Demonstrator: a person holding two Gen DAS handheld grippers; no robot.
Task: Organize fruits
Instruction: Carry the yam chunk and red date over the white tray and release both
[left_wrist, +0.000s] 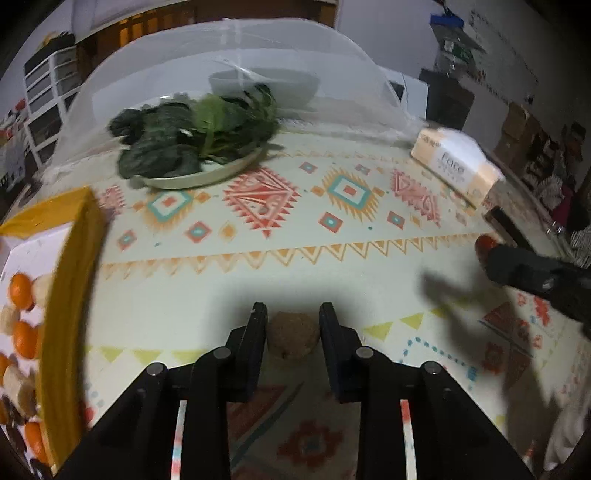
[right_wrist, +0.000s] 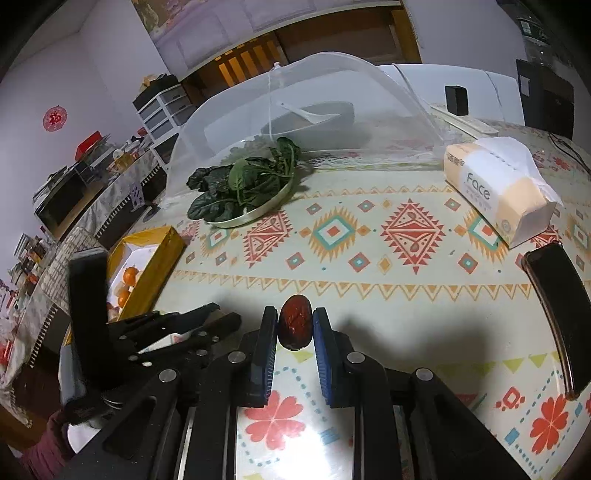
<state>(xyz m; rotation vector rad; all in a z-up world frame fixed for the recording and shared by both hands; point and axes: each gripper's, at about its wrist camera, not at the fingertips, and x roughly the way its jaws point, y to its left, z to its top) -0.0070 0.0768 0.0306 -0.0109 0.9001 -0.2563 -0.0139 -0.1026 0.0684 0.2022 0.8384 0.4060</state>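
Left wrist view: our left gripper (left_wrist: 293, 317) straddles a brown round fruit (left_wrist: 293, 335) on the table (left_wrist: 332, 273), jaws apart, beside the yellow box (left_wrist: 70, 295) at the left edge. Our right gripper (right_wrist: 294, 321) clamps a red date (right_wrist: 294, 326).

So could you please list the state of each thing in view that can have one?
Left gripper: around the brown fruit, grip uncertain.
Right gripper: shut on the red date.
Yellow box: open, holding oranges.
Mesh cover: propped open above the greens.
Tissue pack: opened, a tissue sticking out.
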